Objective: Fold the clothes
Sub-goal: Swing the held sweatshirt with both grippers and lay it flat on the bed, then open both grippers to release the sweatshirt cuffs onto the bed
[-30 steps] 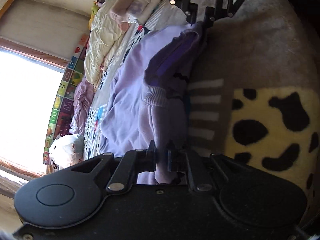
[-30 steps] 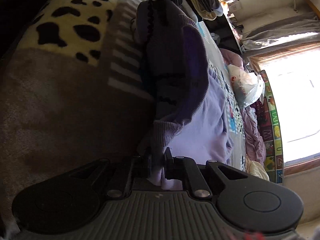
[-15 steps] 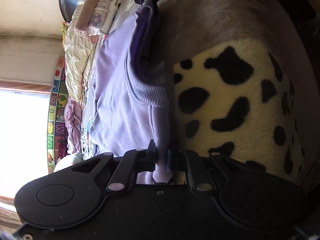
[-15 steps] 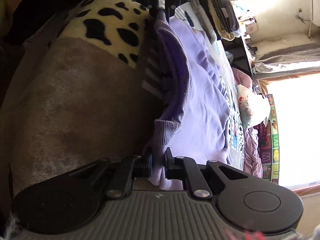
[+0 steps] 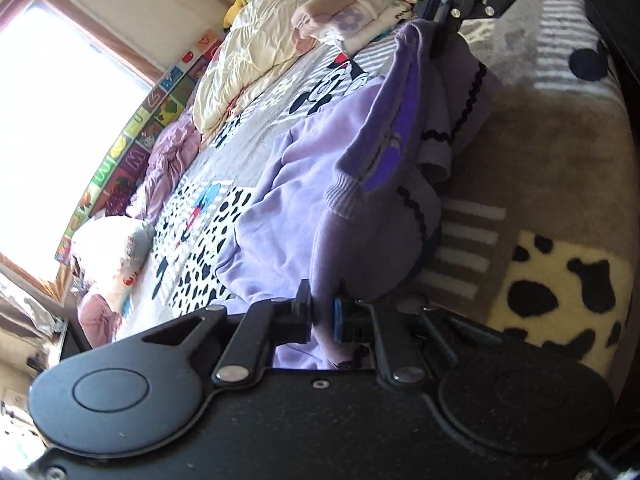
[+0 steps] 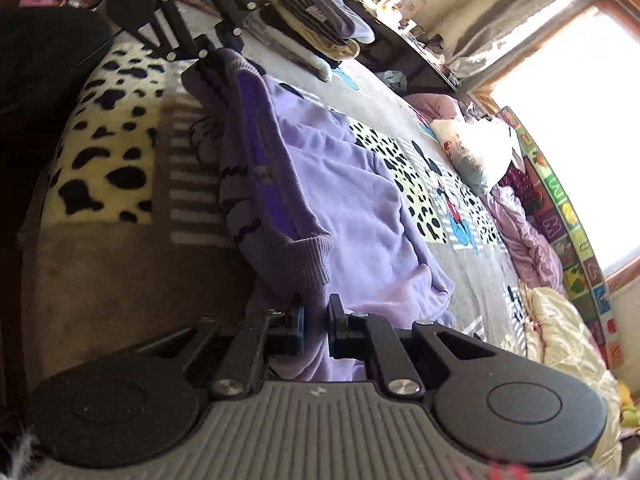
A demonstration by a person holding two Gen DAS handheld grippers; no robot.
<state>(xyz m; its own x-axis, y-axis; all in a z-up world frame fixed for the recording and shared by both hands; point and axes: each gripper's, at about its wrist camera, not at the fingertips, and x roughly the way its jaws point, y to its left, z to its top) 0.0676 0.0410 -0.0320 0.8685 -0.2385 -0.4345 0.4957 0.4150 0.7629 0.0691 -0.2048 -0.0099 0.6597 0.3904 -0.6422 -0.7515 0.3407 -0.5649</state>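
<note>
- Lilac fleece fills the left gripper (image 5: 322, 312): its jaws are narrowed on a pinch of the sweatshirt (image 5: 304, 184), and cloth bulges out just ahead of the pads.
- Same cloth sits in the right gripper (image 6: 314, 322), jaws drawn close on a fold near the ribbed cuff (image 6: 310, 258).
- Between the two grips the sweatshirt's near edge is lifted and slack; the darker purple lining (image 6: 260, 160) shows where it has turned over.
- Beyond that edge, the rest of the sweatshirt lies spread and rumpled on the bedspread (image 5: 224, 168), reaching away from both grippers toward the window side.
- Handling, as I judge it: soft, thick and limp, light enough for a pinch, not slippery or fragile. It will sag and bunch between the grips unless kept taut.
- Best holds look like the ribbed bands and seams, where the knit is firm and a pinch takes the full thickness.
- A cow-print blanket (image 6: 100, 152) lies under the lifted edge; its pile may drag on the fleece.
- Farther off sit a cream quilt (image 5: 248, 64) and a pile of folded clothes (image 6: 320, 20).
</note>
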